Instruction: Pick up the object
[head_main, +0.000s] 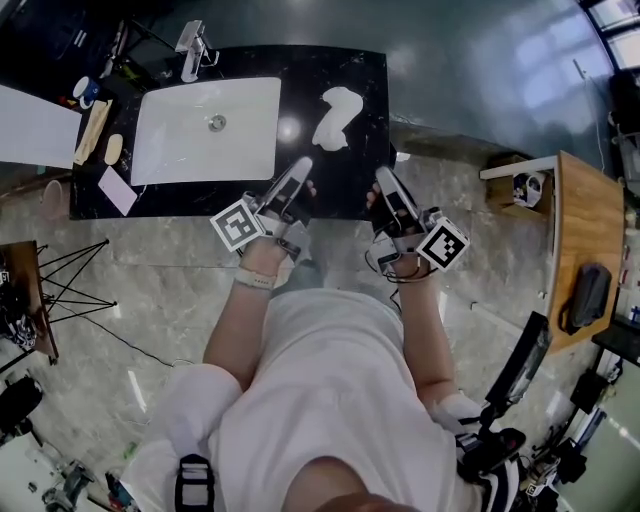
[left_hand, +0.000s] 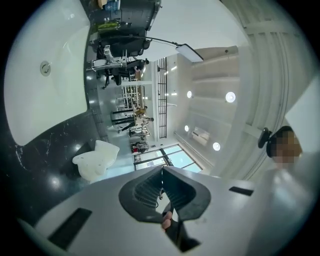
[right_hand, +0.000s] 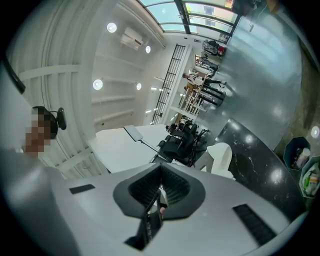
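state: my left tool (head_main: 303, 166) and right tool (head_main: 381, 177) were closed, empty | risk: reaching the object (head_main: 337, 117) unopened could have shoved it across the tabletop (head_main: 366, 78)

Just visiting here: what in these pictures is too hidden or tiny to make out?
White object: head view, too small to identify; right gripper view, lower part behind the right gripper.
Small items left of the sink: head view, too small.
Person's face: both gripper views, blurred over.

A lab: sink counter (head_main: 300, 75) amid tripod (head_main: 72, 263), desk (head_main: 577, 215).
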